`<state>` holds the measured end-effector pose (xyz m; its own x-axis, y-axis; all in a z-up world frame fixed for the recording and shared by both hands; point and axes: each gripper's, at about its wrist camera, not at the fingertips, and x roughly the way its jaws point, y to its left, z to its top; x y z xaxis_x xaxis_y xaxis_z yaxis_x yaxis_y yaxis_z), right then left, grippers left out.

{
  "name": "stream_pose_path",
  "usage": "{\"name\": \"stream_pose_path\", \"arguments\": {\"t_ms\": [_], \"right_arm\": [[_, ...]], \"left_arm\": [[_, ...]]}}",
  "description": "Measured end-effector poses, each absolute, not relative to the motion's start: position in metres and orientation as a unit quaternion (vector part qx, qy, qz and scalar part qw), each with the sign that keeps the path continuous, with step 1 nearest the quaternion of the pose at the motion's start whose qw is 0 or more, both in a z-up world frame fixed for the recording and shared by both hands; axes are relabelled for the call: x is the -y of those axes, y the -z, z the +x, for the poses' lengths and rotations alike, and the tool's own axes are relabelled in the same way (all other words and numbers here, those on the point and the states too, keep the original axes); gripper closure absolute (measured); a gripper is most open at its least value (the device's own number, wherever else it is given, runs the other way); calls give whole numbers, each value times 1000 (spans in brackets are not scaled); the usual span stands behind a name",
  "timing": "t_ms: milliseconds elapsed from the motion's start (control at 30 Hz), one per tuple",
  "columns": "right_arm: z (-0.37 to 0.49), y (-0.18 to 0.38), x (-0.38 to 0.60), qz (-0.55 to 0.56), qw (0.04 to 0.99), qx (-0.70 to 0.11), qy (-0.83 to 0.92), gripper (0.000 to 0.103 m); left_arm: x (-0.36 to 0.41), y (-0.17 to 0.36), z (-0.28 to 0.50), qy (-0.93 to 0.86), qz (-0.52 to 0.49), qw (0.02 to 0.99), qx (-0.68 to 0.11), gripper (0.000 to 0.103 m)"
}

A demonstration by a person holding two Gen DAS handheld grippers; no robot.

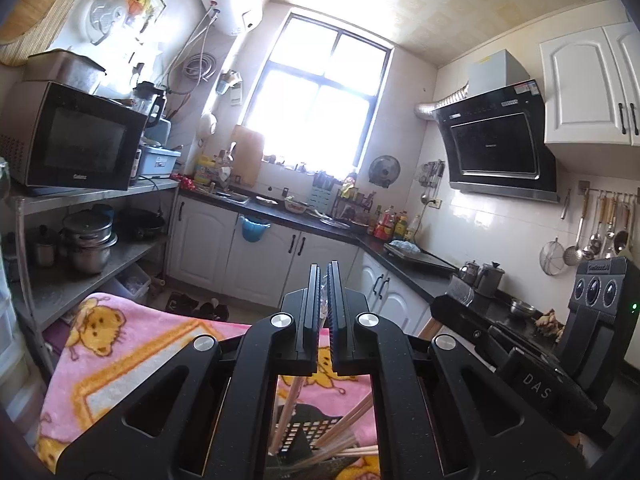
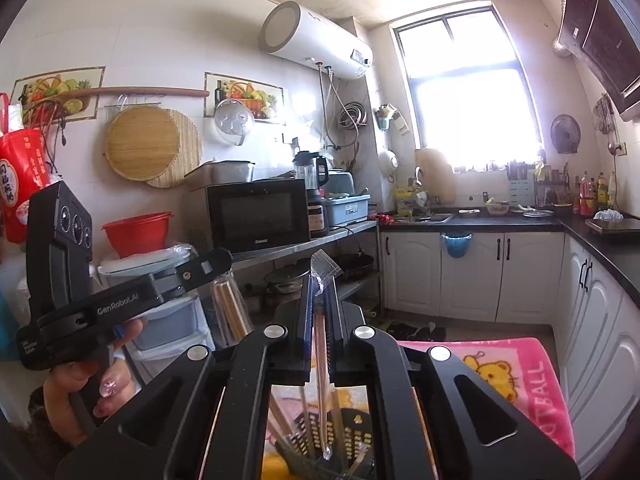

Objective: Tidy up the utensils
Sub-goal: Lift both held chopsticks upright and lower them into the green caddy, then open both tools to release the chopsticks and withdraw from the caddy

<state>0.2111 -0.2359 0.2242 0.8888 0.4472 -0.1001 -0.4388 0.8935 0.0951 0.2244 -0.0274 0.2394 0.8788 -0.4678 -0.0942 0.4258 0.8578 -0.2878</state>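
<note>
Left gripper (image 1: 324,280): jaws clenched on the clear plastic wrapper (image 2: 234,308) of a chopstick pack, seen from the right wrist view hanging below its fingers with wooden sticks inside. Right gripper (image 2: 320,280): jaws clamped on a second clear sleeve (image 2: 325,270), its crimped top standing above the fingertips, one pale chopstick running down inside it. Both grippers point roughly level into the kitchen. Black perforated utensil holder (image 1: 308,436): directly below both grippers, on the pink cartoon blanket (image 1: 120,352), with several loose wooden chopsticks (image 1: 352,420) leaning in it. Person's hand (image 2: 80,392): wrapped around the left gripper's handle. Background: microwave (image 1: 76,140) on metal shelf.
</note>
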Motion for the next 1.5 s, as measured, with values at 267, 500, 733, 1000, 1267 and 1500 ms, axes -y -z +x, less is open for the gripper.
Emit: {"name": "stream_pose_path", "arguments": {"t_ms": [267, 500, 733, 1000, 1267, 1500], "right_arm": [[242, -203, 231, 40, 970, -88, -221, 97], [260, -177, 224, 36, 971, -111, -211, 97], [272, -155, 218, 24, 970, -132, -200, 97], [280, -137, 216, 20, 969, -154, -193, 97], [277, -127, 213, 12, 968, -167, -188, 97], [276, -121, 219, 17, 966, -182, -182, 95]], "left_arm": [[33, -212, 244, 214, -121, 964, -99, 101], [39, -191, 252, 211, -113, 965, -110, 101], [48, -171, 259, 216, -99, 963, -129, 101], [49, -152, 265, 216, -100, 959, -151, 101], [49, -140, 265, 213, -101, 958, -166, 101], [47, -133, 265, 210, -103, 956, -178, 101]]}}
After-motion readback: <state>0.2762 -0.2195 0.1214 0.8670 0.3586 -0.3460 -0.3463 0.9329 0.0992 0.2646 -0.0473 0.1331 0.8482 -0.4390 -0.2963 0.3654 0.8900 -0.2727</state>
